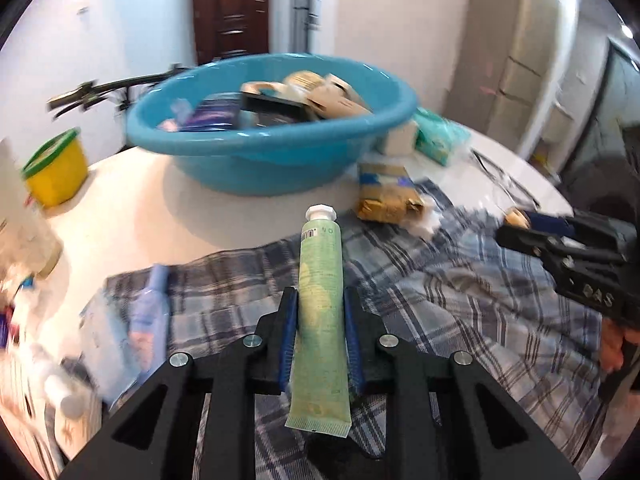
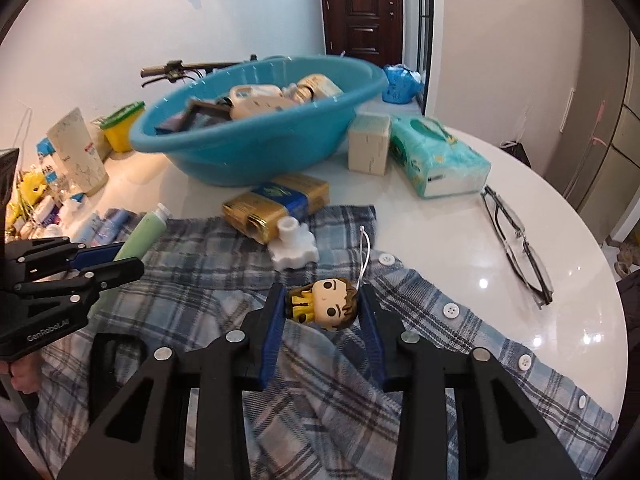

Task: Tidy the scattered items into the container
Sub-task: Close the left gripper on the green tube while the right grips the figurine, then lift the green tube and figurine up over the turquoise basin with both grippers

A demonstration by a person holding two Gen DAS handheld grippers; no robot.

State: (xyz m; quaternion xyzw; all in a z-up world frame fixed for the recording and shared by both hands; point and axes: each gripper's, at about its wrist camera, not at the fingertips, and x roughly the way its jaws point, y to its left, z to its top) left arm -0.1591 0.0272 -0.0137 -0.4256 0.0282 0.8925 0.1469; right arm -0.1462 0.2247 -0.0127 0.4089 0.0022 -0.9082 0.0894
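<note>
My left gripper (image 1: 320,298) is shut on a pale green tube (image 1: 320,304) with a white cap, held above the plaid shirt (image 1: 460,312) and pointing toward the blue basin (image 1: 272,152). My right gripper (image 2: 322,294) is shut on a small big-headed figurine (image 2: 328,302) with a white loop cord, lifted just over the plaid shirt (image 2: 320,400). The blue basin (image 2: 248,148) stands at the back of the white table and holds several boxes and bottles. In the right wrist view the left gripper (image 2: 120,262) with the green tube (image 2: 142,236) is at the left.
A gold-and-blue packet (image 2: 276,204) and a white fitting (image 2: 294,246) lie before the basin. A cream box (image 2: 370,144), tissue pack (image 2: 438,156) and glasses (image 2: 516,240) sit to the right. A yellow tub (image 1: 56,168), a lilac bottle (image 1: 150,304) and other toiletries crowd the left side.
</note>
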